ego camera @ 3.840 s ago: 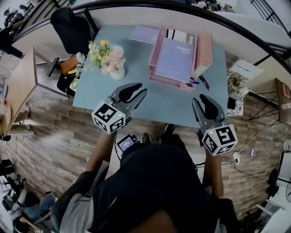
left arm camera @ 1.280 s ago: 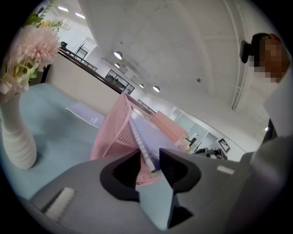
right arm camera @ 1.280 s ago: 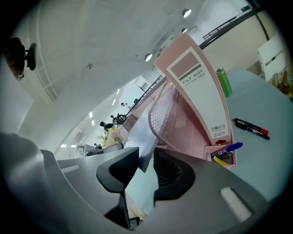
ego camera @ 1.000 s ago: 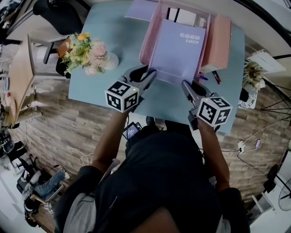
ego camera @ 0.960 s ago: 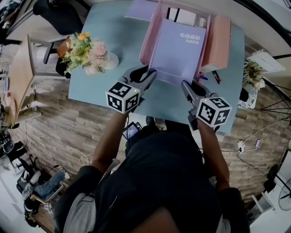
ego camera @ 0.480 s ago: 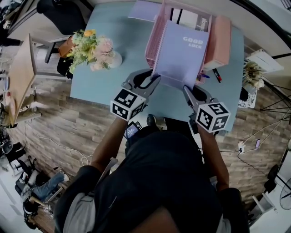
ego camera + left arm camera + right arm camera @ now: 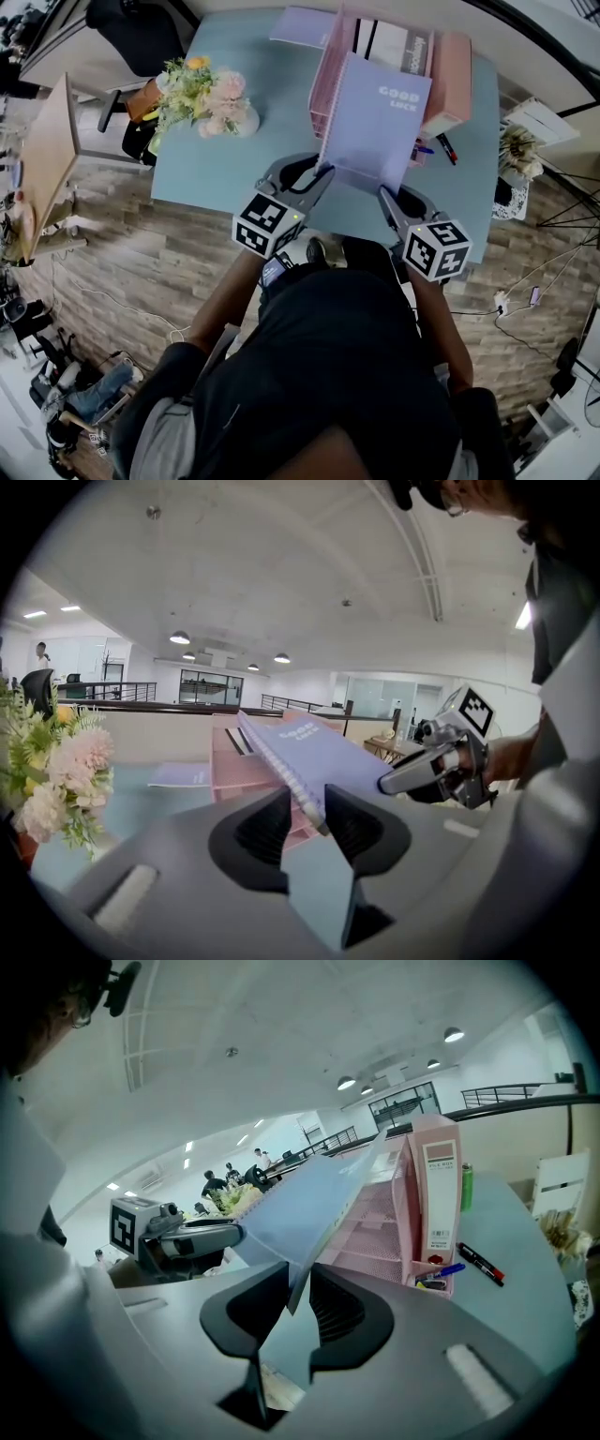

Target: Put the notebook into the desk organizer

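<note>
The notebook [image 7: 375, 122] hangs tilted just in front of the desk organizer [image 7: 328, 84], left gripper [image 7: 317, 174] and right gripper [image 7: 384, 193] each clamped on a near corner — picked up, but not yet slotted in.

The notebook [image 7: 375, 122] is pale lilac with white letters, the organizer [image 7: 330, 75] is pink with a fine mesh pattern, and the table [image 7: 234, 159] is a dull light blue. The left gripper [image 7: 322, 172] and the right gripper [image 7: 382, 194] are grey with black pads, and each has a white cube with black square markers. The flowers [image 7: 208, 94] are pink, white and yellow with green leaves, and the floor [image 7: 122, 253] shows brown wood planks.
</note>
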### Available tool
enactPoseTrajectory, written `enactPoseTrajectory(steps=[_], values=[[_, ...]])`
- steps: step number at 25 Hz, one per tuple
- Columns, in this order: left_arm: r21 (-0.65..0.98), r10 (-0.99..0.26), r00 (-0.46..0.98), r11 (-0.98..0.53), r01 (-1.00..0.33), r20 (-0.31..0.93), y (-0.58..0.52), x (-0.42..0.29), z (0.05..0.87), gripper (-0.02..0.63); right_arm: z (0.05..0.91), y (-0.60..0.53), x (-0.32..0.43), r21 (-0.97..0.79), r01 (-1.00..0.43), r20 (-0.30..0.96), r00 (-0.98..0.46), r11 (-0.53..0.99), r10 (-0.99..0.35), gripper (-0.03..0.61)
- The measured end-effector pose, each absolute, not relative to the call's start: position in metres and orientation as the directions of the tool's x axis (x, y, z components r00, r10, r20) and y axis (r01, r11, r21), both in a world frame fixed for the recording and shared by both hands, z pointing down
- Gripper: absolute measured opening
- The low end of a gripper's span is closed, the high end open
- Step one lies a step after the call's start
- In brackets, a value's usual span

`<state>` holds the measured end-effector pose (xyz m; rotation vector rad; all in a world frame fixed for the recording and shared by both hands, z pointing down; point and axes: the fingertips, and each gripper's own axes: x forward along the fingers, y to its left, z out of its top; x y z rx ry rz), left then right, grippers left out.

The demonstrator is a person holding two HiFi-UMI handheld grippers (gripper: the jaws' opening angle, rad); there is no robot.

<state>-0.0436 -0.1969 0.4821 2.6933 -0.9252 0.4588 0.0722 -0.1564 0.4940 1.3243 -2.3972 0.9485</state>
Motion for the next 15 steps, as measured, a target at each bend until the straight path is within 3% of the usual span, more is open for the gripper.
enactPoseTrajectory(steps=[15], values=[[0.17, -0.516, 0.762, -0.773, -0.611, 0.39, -0.129, -0.068, 0.491, 0.171, 0.509, -0.091, 0.043, -0.416, -0.822, 0.512, -0.565, 0.388, -0.647, 0.074]])
